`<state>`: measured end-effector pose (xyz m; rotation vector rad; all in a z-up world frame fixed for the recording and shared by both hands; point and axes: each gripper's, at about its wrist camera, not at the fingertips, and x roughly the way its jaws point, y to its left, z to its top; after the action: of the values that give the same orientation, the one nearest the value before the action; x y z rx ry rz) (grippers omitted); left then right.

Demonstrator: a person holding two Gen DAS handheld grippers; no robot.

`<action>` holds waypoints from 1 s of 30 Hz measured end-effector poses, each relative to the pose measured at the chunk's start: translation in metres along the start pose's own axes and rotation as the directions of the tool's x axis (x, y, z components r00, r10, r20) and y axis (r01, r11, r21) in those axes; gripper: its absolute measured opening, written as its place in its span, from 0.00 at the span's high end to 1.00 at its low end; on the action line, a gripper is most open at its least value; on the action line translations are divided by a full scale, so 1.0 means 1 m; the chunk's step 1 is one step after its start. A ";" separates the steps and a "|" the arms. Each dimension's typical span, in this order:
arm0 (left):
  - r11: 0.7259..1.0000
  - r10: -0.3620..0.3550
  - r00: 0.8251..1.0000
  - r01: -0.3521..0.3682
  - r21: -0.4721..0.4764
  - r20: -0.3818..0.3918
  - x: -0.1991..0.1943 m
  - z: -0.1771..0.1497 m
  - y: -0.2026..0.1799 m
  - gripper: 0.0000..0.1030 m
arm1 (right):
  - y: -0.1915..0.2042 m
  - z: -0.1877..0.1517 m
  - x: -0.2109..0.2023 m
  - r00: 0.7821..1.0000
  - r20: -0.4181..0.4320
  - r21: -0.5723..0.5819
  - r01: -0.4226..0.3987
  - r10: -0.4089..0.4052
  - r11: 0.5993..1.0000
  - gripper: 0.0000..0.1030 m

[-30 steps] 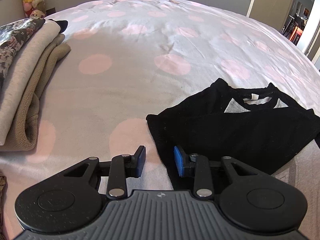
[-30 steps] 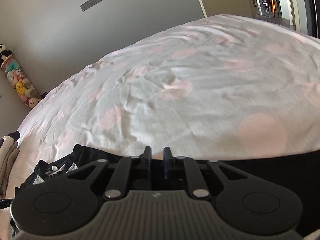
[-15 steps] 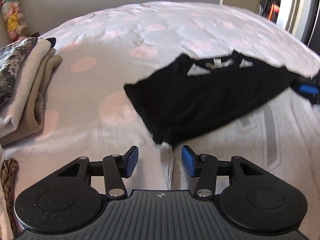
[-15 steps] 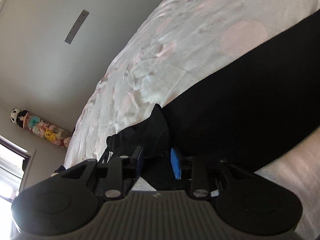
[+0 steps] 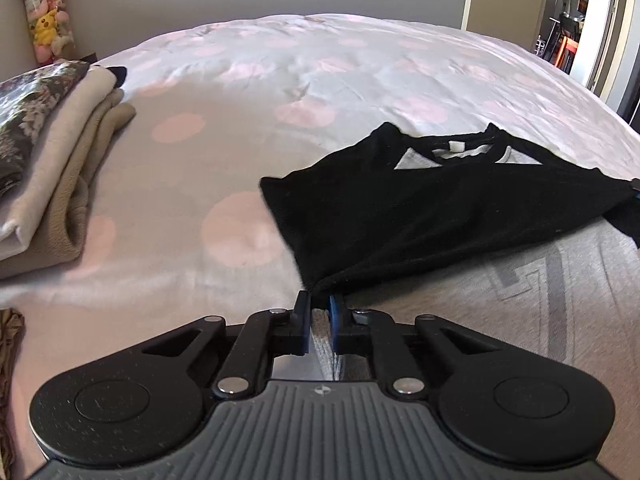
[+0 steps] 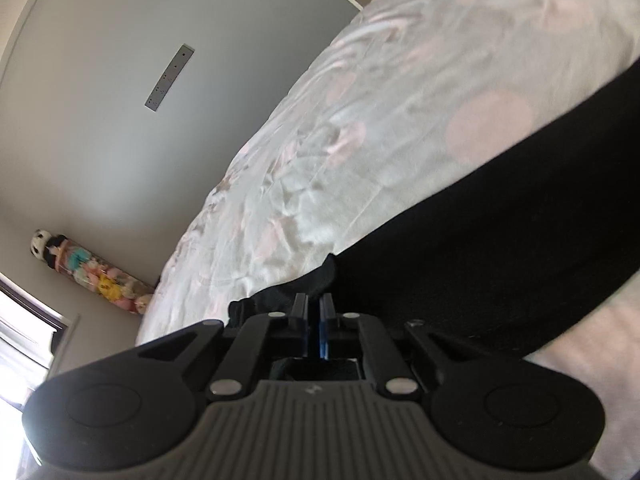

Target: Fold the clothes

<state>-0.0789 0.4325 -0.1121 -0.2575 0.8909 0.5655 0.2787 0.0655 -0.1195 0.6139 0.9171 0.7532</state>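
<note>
A black shirt [image 5: 440,216] lies folded over on the spotted bed cover [image 5: 320,80], its neck opening with a white label facing the far side. My left gripper [image 5: 319,300] is at the shirt's near left corner. Its jaws are closing, and black and grey cloth is pinched between the blue pads. In the right wrist view the black shirt [image 6: 480,240] fills the right side. My right gripper [image 6: 313,300] is rolled to one side and is shut on the shirt's dark edge.
A stack of folded beige and floral clothes [image 5: 52,168] sits at the bed's left side. Grey patterned cloth [image 5: 540,300] lies under the shirt at the near right. A tube of plush toys [image 5: 46,20] stands in the corner, and a doorway [image 5: 568,20] opens at far right.
Both grippers' jaws opened wider, then closed on the shirt. The left one slid to the near corner, and the right one rolled to one side.
</note>
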 end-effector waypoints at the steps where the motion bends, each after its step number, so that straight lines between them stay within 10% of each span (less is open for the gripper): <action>1: 1.000 0.008 1.000 -0.008 -0.001 -0.010 0.001 -0.003 0.004 0.93 | 0.000 -0.001 -0.003 1.000 -0.008 -0.002 0.017 -0.017 1.000 0.94; 10: 1.000 0.004 1.000 -0.004 0.000 -0.022 0.002 -0.007 0.007 0.90 | -0.015 -0.015 0.007 0.991 -0.071 -0.033 0.109 -0.111 0.994 0.94; 22: 0.995 -0.068 0.998 0.069 -0.073 0.019 -0.013 0.028 0.030 0.60 | -0.015 -0.016 0.005 0.991 -0.072 -0.056 0.112 -0.116 0.992 0.94; 28: 0.976 -0.080 0.997 0.078 -0.202 -0.002 0.034 0.058 0.049 0.65 | -0.014 -0.018 0.006 0.990 -0.069 -0.084 0.119 -0.125 0.989 0.94; 30: 0.975 -0.070 0.997 0.064 -0.211 -0.024 0.048 0.061 0.050 0.90 | -0.015 -0.017 0.006 0.990 -0.069 -0.083 0.119 -0.124 0.989 0.94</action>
<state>-0.0434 0.5177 -0.1123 -0.4880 0.8497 0.5948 0.2703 0.0638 -0.1413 0.4592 0.9792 0.7025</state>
